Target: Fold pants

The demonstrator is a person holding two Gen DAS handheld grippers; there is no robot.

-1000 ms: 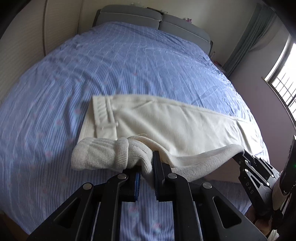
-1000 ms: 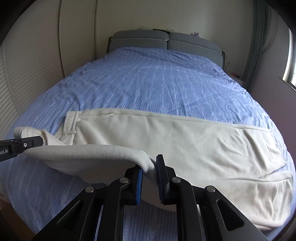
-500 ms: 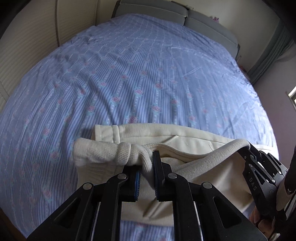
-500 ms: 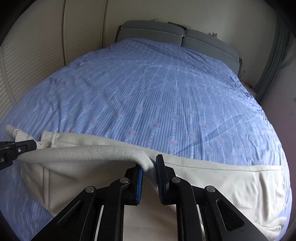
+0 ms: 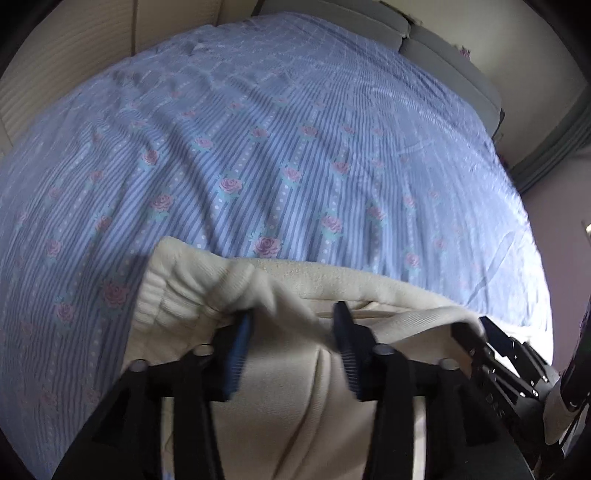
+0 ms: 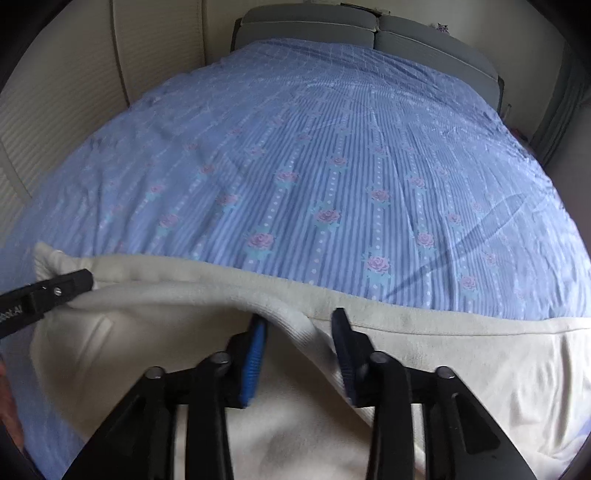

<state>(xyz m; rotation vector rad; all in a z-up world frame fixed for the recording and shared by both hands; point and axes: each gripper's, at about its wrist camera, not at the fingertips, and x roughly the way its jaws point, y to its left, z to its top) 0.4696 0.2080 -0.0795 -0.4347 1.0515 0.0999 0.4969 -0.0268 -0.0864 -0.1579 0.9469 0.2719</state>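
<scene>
Cream pants (image 5: 280,387) lie on the near part of the bed, with one layer folded over the other. Their ribbed cuff (image 5: 173,291) bunches at the left. My left gripper (image 5: 291,317) hangs low over that end, its jaws opening. The cloth's folded edge runs loose between the blue pads, which do not press on it. My right gripper (image 6: 298,321) stands further right along the same edge of the pants (image 6: 461,362), jaws also opening, with the hem slack between them. Each gripper shows in the other's view: right gripper (image 5: 480,343), left gripper (image 6: 55,288).
A blue striped bedsheet (image 6: 332,166) with pink roses covers the bed beyond the pants. A grey padded headboard (image 6: 369,26) stands at the far end. Slatted cream doors (image 6: 55,110) line the left side and a curtain (image 5: 554,147) hangs at the right.
Both grippers carried the pants' edge forward and down over the lower layer. Their jaws, shut on the cloth before, now stand apart and the edge lies loose.
</scene>
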